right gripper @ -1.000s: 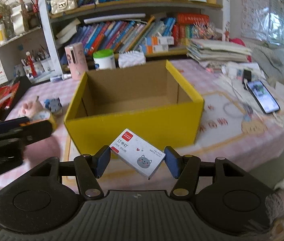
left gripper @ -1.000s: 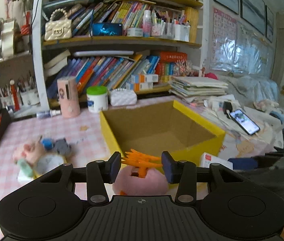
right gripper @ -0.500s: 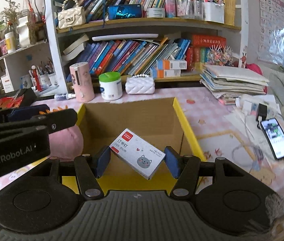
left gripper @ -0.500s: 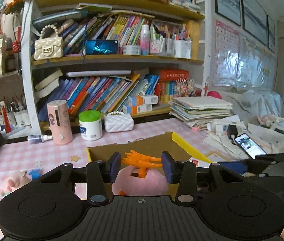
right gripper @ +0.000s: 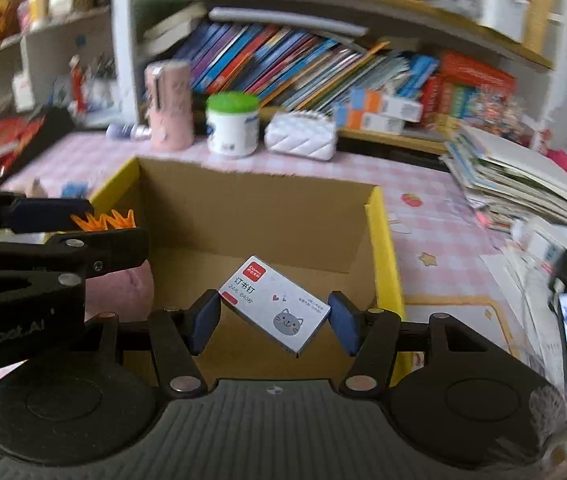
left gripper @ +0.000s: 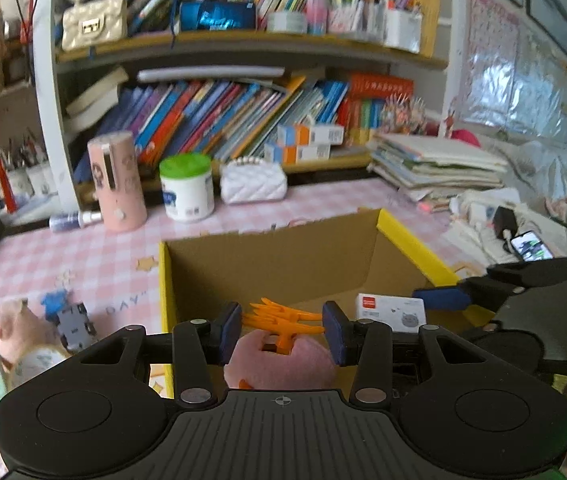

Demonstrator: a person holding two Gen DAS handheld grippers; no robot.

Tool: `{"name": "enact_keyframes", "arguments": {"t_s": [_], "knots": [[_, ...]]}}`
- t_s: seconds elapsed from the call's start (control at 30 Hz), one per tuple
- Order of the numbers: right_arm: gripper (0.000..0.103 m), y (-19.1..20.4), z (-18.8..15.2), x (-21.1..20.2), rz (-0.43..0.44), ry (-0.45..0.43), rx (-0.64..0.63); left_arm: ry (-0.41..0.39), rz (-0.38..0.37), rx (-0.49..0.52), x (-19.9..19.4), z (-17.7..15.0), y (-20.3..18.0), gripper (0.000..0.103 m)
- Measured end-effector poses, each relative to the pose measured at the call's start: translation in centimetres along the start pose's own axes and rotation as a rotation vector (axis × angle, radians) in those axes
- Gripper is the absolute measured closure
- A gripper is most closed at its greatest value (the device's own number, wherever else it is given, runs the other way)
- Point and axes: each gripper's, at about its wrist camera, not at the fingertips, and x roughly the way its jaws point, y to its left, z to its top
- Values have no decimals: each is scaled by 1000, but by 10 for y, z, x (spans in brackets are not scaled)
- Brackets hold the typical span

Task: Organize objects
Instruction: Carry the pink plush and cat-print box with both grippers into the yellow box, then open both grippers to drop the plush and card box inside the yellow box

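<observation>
- Left wrist view: left claw (left gripper: 282, 332) is closed on a pink toy (left gripper: 279, 362) with orange spikes; pads press its sides. Toy hangs over the near part of the open box (left gripper: 415, 246), just inside the near wall.
- Right wrist view: right claw (right gripper: 273, 322) is closed on a staple pack (right gripper: 275, 306), gripped by its two short ends, pack tilted with one corner low. It hangs over the box interior, toward the right wall.
- Both claws sit side by side above the box, close together; the left claw shows at the left edge of the right wrist view.
- Box stands on the pink checked tabletop (left gripper: 63, 256). More toys (left gripper: 31, 332) lie left of the box, not yet collected.
- Step in hand, as judged: drop both items into the box.
- To do it well: lower each claw below the rim before opening, so nothing bounces out or catches the yellow edge.
- Open one claw at a time; the claws are near enough to knock each other.
- Staple pack: level it first, or set the low corner on the floor of the box, then release so it lies flat.
- Toy is soft and should land quietly; spikes could snag a pad, so open wide and lift straight up.
- Risk: pack may slip from its tilted hold.
</observation>
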Motion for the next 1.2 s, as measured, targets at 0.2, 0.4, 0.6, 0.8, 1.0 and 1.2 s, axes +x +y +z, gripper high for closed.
{"name": "enact_keyframes", "arguments": {"t_s": [0.2, 0.4, 0.6, 0.8, 1.0, 1.2], "knots": [[46, 2, 4, 29, 60, 76, -126, 60, 30, -20, 19, -5, 2, 60], [46, 5, 5, 40, 114, 127, -222, 102, 40, -29, 32, -8, -1, 60], [46, 6, 6, 46, 135, 191, -257, 124, 51, -45, 37, -11, 0, 60], [46, 5, 6, 49, 147, 222, -269, 116, 70, -36, 39, -11, -2, 60], [46, 6, 7, 48, 160, 225, -274, 116, 78, -42, 40, -10, -4, 59], [39, 7, 6, 43, 147, 174, -278, 90, 100, -47, 32, -11, -5, 55]]}}
